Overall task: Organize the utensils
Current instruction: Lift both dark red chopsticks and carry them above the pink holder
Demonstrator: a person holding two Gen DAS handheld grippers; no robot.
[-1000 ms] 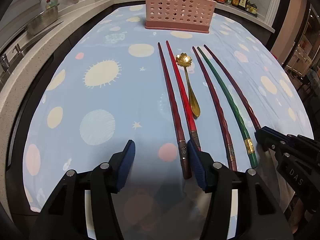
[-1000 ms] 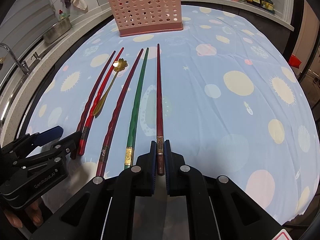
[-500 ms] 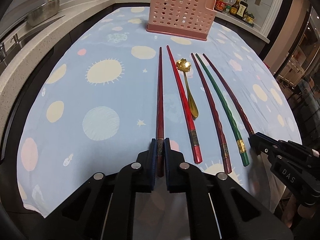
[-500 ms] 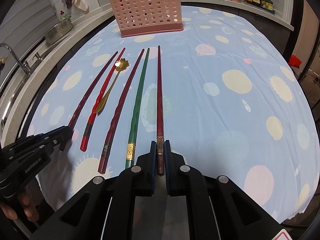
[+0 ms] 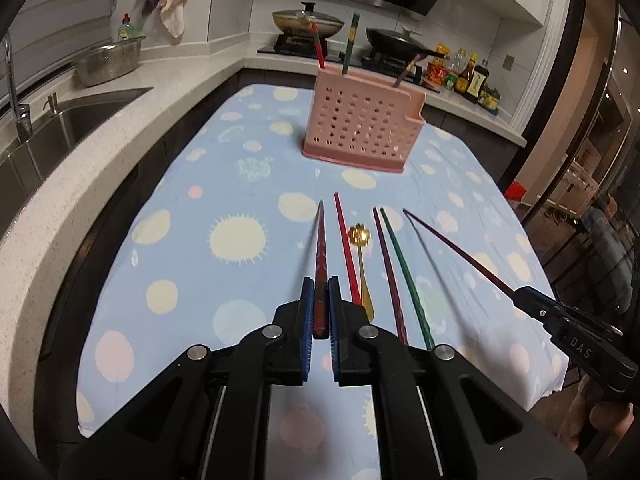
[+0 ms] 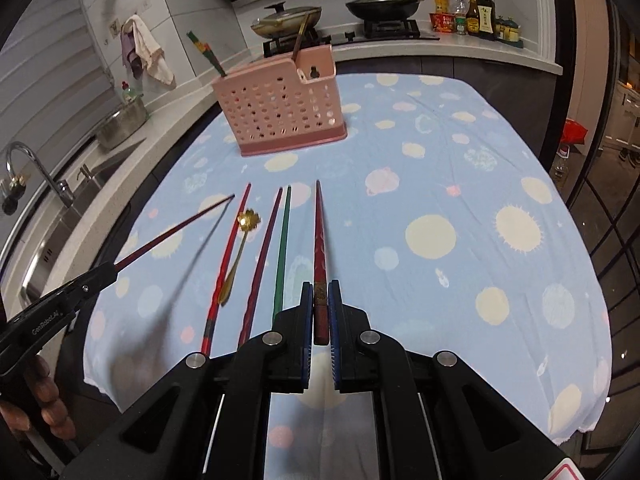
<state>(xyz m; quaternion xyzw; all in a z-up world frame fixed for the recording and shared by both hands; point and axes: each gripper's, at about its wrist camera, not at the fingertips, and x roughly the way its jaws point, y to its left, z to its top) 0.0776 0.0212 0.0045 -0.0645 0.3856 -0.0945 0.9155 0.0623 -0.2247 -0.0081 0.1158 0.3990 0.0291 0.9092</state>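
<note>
With the left gripper (image 5: 319, 308) freshly clamped on a dark red chopstick (image 5: 320, 248) and the right gripper (image 6: 320, 308) pinching another (image 6: 319, 240), both had lifted clear of the tablecloth's (image 5: 180, 240) near edge, bound for the pink holder (image 5: 360, 128) at its far edge.

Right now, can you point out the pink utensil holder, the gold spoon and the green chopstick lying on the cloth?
pink utensil holder (image 5: 362, 124): left wrist view, on its perforated front wall.
gold spoon (image 5: 359, 235): left wrist view, on its flower-shaped bowl.
green chopstick (image 6: 283, 248): right wrist view, midway along its shaft.
</note>
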